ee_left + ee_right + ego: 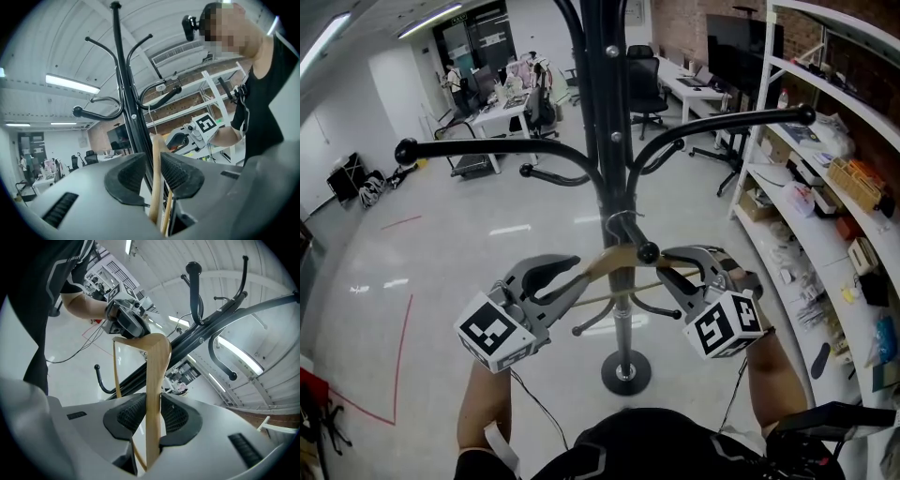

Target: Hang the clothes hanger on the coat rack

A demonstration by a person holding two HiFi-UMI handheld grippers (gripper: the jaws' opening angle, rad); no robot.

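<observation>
Light, stiff wooden hanger (pixel 602 266); left gripper (pixel 577 275) and right gripper (pixel 667 270) each clamp one arm; wire hook (pixel 623 225) at twelve o'clock probably slips easily.

A white shelving unit (pixel 757 103) ran down the right side of the room, its shelves crowded with boxes, papers and an orange basket (pixel 853 183). A brick wall (pixel 680 23) stood behind it, with a dark monitor (pixel 733 42) in front. A black office chair (pixel 645 84) sat beside a white desk (pixel 698 92). Further left, a person (pixel 452 80) stood by another cluttered desk (pixel 502 120). Red tape lines (pixel 401 342) marked the glossy floor (pixel 441 262). 1 long ceiling light (pixel 72 83) glowed overhead.
</observation>
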